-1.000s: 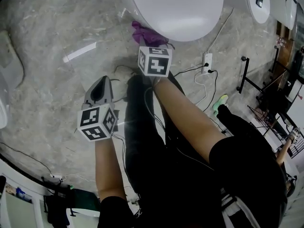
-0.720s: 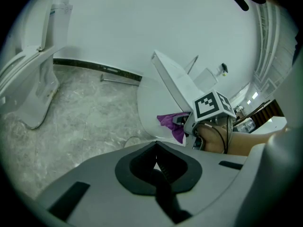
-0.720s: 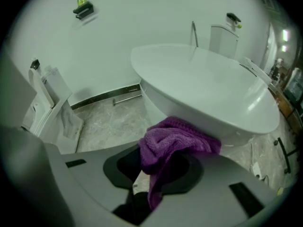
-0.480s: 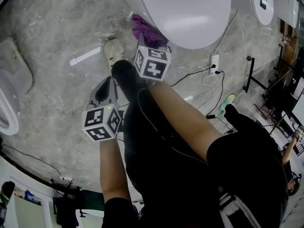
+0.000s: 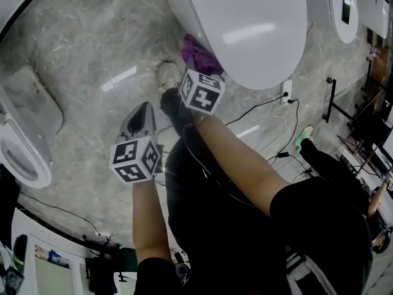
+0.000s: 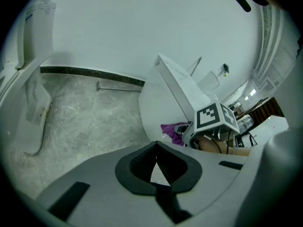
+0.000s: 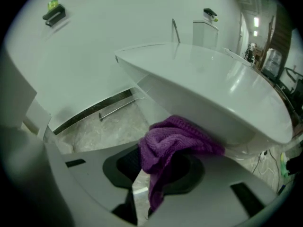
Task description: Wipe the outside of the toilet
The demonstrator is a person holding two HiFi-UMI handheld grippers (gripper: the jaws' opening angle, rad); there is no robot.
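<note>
Shifted along the glossy toilet (image 7: 213,93), right gripper (image 7: 156,174) pinches fuzzy purple cloth (image 7: 173,138).

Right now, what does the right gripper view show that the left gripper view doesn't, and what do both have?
Only the right gripper view: the right hand-held gripper closed on the purple cloth, which seems pressed against the toilet just under its rim. Only the left gripper view: the left hand-held gripper shut and empty, plus the right one's marker cube. Both: toilet, cloth, grey floor, and a metal bar lying on it.
</note>
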